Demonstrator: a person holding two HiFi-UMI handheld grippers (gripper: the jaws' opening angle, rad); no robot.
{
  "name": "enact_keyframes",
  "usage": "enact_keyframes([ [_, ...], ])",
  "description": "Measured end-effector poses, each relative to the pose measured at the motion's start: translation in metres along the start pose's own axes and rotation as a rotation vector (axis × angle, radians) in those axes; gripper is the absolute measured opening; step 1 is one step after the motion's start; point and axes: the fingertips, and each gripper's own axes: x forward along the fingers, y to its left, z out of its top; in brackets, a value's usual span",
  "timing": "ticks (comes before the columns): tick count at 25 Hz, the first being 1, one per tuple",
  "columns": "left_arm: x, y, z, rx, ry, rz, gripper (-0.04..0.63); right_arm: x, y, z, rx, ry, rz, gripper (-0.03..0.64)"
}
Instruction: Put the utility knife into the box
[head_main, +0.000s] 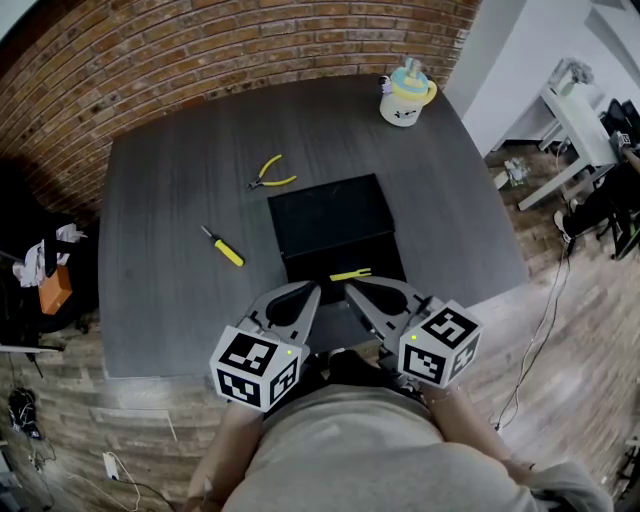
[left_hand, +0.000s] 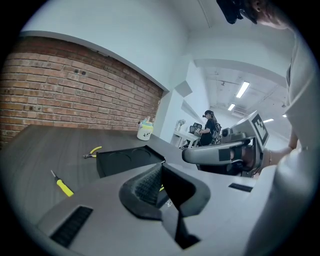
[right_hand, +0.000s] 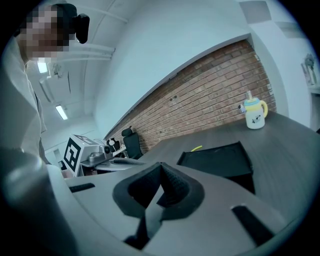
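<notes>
While both tongs sit closed and empty, the slim yellow utility knife (head_main: 350, 274) lies inside the open black box (head_main: 330, 215).
Left tongs (head_main: 303, 297) and right tongs (head_main: 358, 297) hover side by side just this side of the box – jaws pressed together. The knife rests in the box's nearer half; yellow-handled pliers (head_main: 270, 174) lie just beyond the box, a yellow screwdriver (head_main: 224, 247) to its left.

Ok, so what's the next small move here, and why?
Probably hold off reaching. The yellow utility knife already seems to lie inside the open black box, just ahead of the right gripper. That and the left gripper are both shut and empty, close to your body. I can't confirm the knife sits fully inside.
</notes>
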Motion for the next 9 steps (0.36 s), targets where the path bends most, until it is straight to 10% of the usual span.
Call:
enact_keyframes([
  [9, -0.0010, -0.0042, -0.0063, 0.012, 0.022, -0.020, 0.020, 0.0004, 0.0039, 0.0033, 0.004, -0.006, 0.006, 0.005],
])
